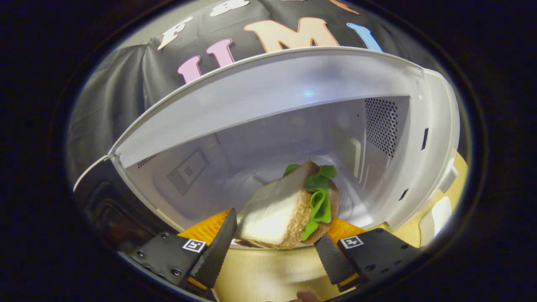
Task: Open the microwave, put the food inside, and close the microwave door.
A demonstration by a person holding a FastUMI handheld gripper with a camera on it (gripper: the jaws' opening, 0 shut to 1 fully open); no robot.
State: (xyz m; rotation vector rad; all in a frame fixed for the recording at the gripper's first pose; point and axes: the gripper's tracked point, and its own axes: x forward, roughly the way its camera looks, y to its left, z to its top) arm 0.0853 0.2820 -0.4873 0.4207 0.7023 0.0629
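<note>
Microwave (pixel 293 84): a white oven seen from close in front and slightly below, tilted in the view. Its door is open, so the pale cavity faces the camera. It is the largest thing here and stands against the booth's black cloth wall.

Cavity walls: smooth and light grey-white. The right inner wall carries a vent panel (pixel 381 126) of small dark holes. The left inner wall has a smaller square perforated patch (pixel 187 172).

Door (pixel 109 201): dark and glossy, swung out to the left of the cavity, with its thin pale edge showing.

Front frame: the right side of the opening has two small dark latch slots, one above the other.

Table (pixel 268 272): a pale yellow wooden surface below the oven's mouth, between and under the fingers.

Sandwich (pixel 285 209): the food. Two slices of light bread with brown crust and green lettuce leaves sticking out on its right side. It is tipped up on an angle at the mouth of the oven, its far end inside the cavity, its near end by the front sill.

Gripper (pixel 275 247): the two fingers are spread fairly wide, one on each side of the sandwich's near end. The left finger's toothed edge lies against the bread; the right finger sits close to the crust side, and contact there cannot be judged.
</note>
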